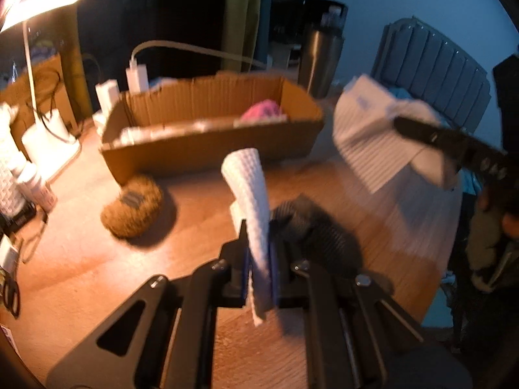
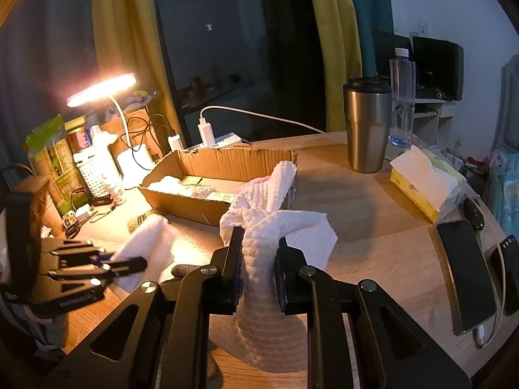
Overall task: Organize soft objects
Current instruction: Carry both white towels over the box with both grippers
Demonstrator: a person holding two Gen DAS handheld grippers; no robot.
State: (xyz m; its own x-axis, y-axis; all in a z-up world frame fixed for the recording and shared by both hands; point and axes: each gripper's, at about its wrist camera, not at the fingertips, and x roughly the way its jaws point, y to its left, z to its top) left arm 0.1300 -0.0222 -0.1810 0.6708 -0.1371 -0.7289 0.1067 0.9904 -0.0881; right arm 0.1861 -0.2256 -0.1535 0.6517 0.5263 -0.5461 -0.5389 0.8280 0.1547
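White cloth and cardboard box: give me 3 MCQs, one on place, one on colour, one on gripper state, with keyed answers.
1. Where is the steel tumbler?
A. inside the box
B. on the table beyond the cardboard box
C. on the phone

2. What colour is the soft item inside the box?
A. pink
B. green
C. black

3. What is the right gripper doing?
A. open over the table
B. shut on nothing
C. shut on the white waffle cloth

Answers: 1 B, it stands on the wooden table past the box's right end. 2 A, pink shows above the box wall. 3 C, cloth is pinched between both pads.
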